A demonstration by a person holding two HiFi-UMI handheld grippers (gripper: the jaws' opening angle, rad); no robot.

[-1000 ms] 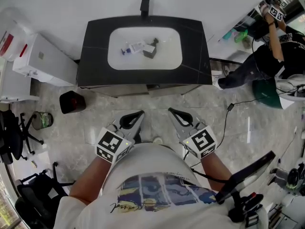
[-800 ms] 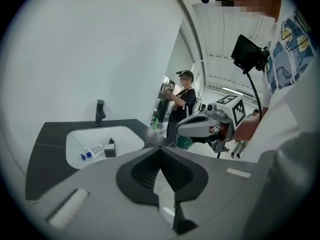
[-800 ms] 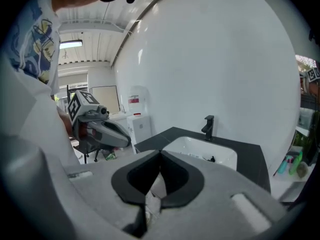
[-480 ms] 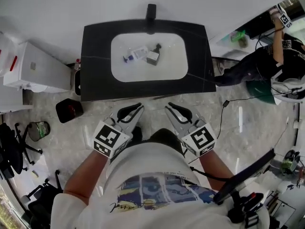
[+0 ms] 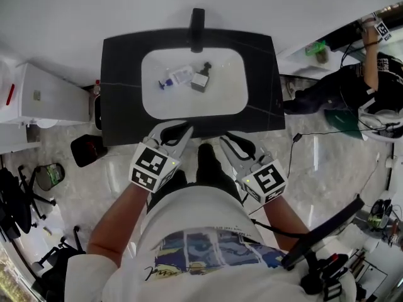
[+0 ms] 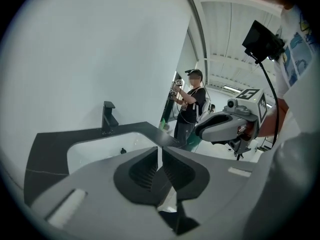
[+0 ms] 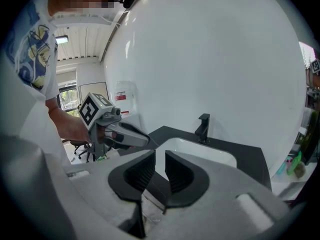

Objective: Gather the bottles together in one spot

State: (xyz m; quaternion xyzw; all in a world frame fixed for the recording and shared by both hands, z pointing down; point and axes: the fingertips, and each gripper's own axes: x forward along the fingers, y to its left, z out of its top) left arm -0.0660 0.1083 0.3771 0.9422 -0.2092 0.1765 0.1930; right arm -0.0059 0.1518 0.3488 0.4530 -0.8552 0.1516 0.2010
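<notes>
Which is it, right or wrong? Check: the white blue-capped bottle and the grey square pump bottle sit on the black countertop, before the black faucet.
Wrong. The white blue-capped bottle and the grey square pump bottle sit in the white basin, not on the black countertop around it, before the black faucet. The head view shows it.

The left bottle (image 5: 178, 77) lies just beside the right bottle (image 5: 201, 80) in the sink (image 5: 220, 100).
</notes>
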